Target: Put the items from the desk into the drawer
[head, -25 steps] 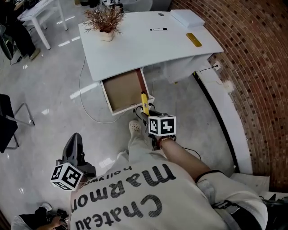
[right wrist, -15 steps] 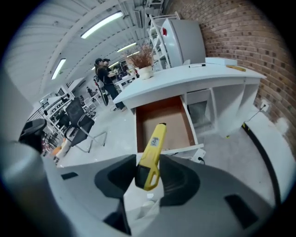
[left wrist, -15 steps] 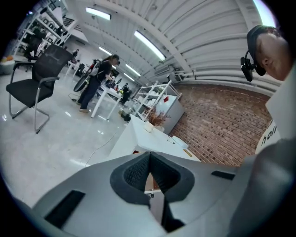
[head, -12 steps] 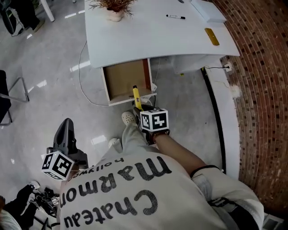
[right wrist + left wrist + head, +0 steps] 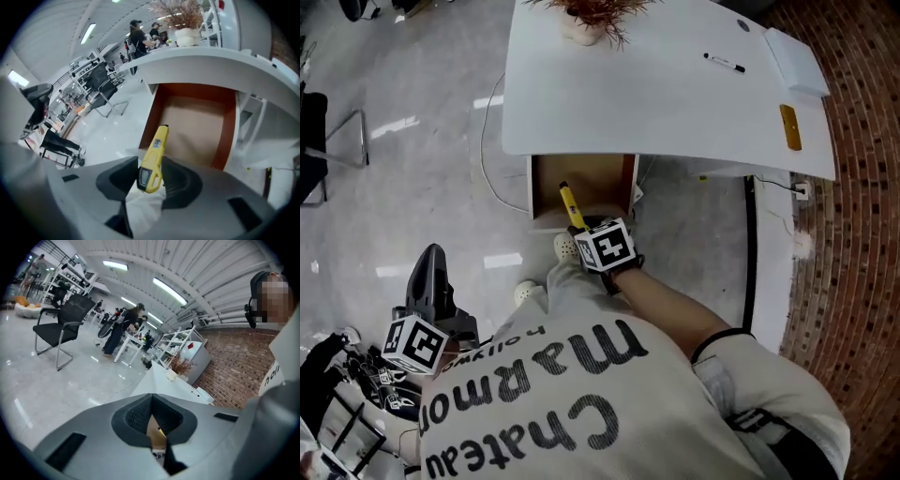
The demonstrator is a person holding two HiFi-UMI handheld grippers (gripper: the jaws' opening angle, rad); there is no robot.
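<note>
Closer in than a second ago: right gripper point(image 5: 579, 223) has carried the yellow tool point(image 5: 569, 201) from the drawer's front corner to over its front edge. The tool's tip now points into the drawer point(image 5: 602, 181).

Right fingers point(image 5: 180, 180) are pinching the yellow tool point(image 5: 153, 157) by its thick rear end. The rest sticks out ahead, tilted up and slightly left, above the drawer's front lip. It is not yet resting on the drawer point(image 5: 199, 131), whose brown floor and reddish side walls show beyond it.

Left gripper point(image 5: 431, 281) hangs well short of the drawer, down at my left side over the grey floor. Its fingers point(image 5: 136, 416) are pressed together at the tips, with nothing between them.

The drawer stands pulled out from under the white tabletop point(image 5: 656, 103), its back part tucked beneath the edge.

Items on the tabletop, all beyond the drawer:
- black marker point(image 5: 725, 63), back and to the right
- flat yellow piece point(image 5: 788, 127), further right, near the tabletop's edge
- white pad point(image 5: 797, 61), behind the yellow piece at the far right corner
- potted dry plant point(image 5: 586, 23), straight back from the drawer

A pale shoe point(image 5: 565, 246) sits just in front of the drawer's front panel, below the right gripper.
</note>
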